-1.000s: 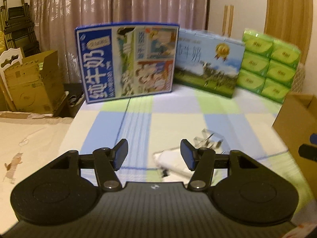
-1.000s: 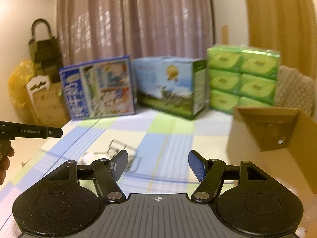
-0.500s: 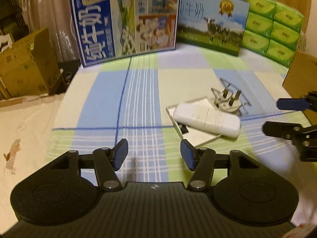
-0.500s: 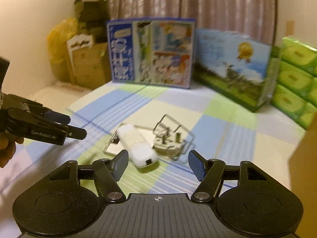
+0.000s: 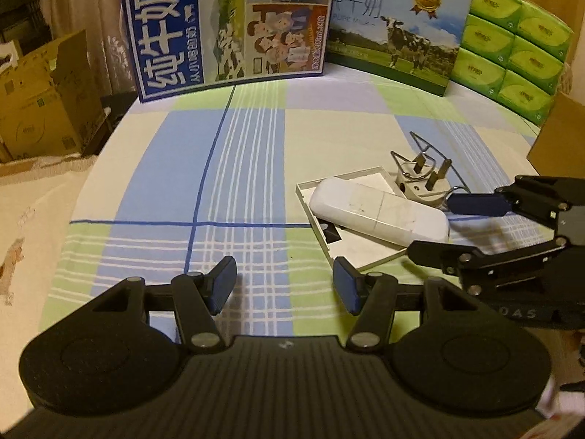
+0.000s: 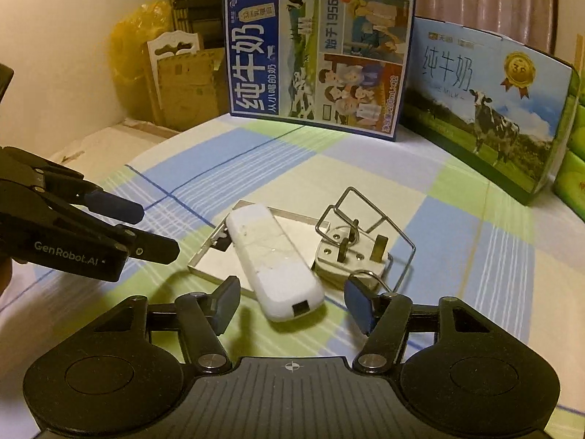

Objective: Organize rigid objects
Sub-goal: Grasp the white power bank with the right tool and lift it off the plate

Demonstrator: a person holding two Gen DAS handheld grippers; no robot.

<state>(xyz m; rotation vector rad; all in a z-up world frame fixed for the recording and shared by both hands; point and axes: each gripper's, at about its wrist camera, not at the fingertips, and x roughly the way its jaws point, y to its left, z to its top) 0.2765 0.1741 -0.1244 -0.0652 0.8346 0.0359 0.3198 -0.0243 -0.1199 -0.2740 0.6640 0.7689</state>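
Both grippers lowered toward the cluster since a second ago, right jaws having just narrowed around the near end of the white dongle, pads not yet touching it. Right gripper apart; left gripper apart and empty over bare checked cloth. One dongle lying across one shallow white tray; one white plug, prongs up, just beside, tangled in one wire frame. Behind: two milk cartons, green tissue packs. Right edge, one cardboard box.
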